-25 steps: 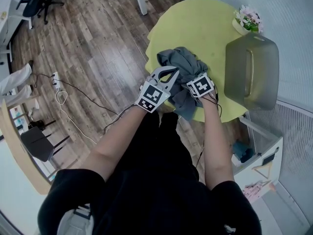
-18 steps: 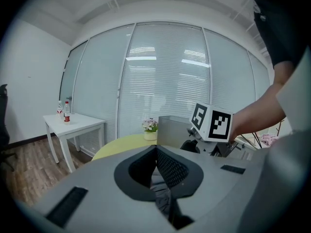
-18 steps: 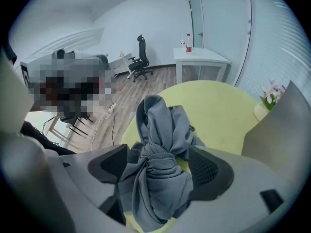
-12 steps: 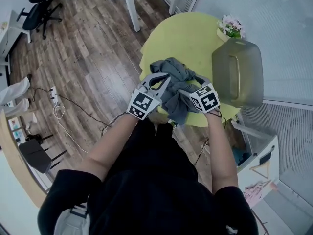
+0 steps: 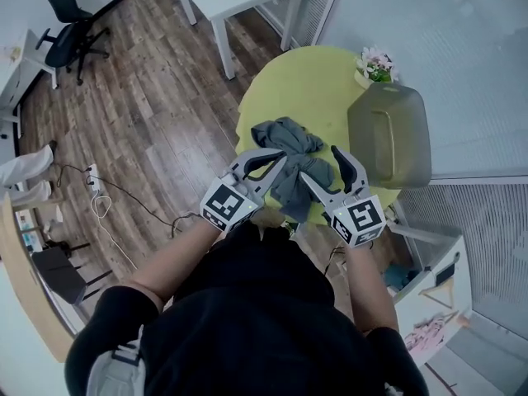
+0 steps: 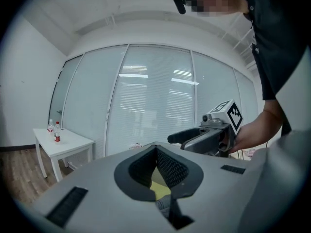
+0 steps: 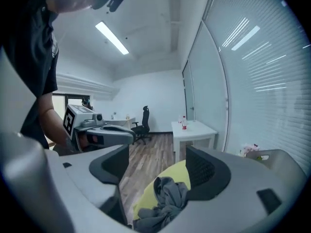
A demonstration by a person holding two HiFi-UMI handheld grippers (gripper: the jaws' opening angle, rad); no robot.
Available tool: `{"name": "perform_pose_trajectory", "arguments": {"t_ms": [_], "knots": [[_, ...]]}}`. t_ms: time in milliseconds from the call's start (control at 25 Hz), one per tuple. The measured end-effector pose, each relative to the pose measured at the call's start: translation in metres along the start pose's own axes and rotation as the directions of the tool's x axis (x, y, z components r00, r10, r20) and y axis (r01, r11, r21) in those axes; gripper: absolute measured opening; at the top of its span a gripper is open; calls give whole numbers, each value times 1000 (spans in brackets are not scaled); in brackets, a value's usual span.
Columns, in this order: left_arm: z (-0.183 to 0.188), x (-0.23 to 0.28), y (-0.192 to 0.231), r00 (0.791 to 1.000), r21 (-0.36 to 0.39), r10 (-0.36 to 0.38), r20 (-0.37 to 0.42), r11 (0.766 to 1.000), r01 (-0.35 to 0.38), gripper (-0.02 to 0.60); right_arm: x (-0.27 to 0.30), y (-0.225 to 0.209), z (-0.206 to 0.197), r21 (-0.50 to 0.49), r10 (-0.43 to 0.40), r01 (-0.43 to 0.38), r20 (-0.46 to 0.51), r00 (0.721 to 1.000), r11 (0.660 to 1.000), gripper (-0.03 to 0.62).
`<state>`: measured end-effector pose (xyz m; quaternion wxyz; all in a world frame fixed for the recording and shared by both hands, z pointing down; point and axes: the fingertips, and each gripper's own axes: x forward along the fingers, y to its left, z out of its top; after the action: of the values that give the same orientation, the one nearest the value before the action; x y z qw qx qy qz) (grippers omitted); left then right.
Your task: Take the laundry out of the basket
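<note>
Laundry (image 5: 289,143), a crumpled gray heap, lies on the round yellow desk (image 5: 309,81) and not in the basket (image 5: 396,151), which stands just beside it on the right-hand part of the desk. I cannot make out any cloth left behind the basket's cloudy wall. The heap's long axis runs from the desk's middle toward the person, and its near end droops over the desk's near edge. Both claws hang above that near end, clear of the cloth. The left claw (image 5: 279,158) has its pads brought together at the tips with nothing caught in them; only a sliver of yellow desk and gray cloth shows past them, far below. The right claw (image 5: 319,162) stands wide apart and empty. In its own view the heap sits below and ahead, framed in the gap between its jaws. Both are about equally near. The right claw looks better placed for any further pick, being spread already and lined up along the heap, so it would need mostly a drop onto the cloth. The left would have to spread first. Judged from this layout, the emptying looks largely done.
</note>
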<state>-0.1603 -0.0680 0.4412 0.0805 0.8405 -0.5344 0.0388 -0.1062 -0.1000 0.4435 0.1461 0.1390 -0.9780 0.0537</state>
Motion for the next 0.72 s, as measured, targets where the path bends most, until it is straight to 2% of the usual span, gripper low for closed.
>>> {"name": "perform_pose_trajectory", "arguments": {"t_ms": [120, 280, 440, 560, 720], "knots": [[14, -11, -18, 999, 22, -31, 26, 999, 31, 6, -17, 16, 21, -34, -20, 23, 89, 996, 999, 343], [29, -18, -31, 998, 36, -41, 50, 999, 39, 6, -34, 31, 34, -18, -15, 19, 171, 985, 1000, 207], [40, -17, -37, 996, 46, -59, 70, 997, 56, 6, -44, 33, 43, -40, -57, 67, 219, 974, 997, 62], [46, -15, -41, 994, 45, -68, 89, 997, 64, 6, -49, 32, 48, -45, -69, 82, 235, 970, 996, 28], [49, -15, -45, 993, 56, -86, 85, 995, 81, 6, -53, 31, 50, -51, -70, 85, 239, 969, 995, 24]]}}
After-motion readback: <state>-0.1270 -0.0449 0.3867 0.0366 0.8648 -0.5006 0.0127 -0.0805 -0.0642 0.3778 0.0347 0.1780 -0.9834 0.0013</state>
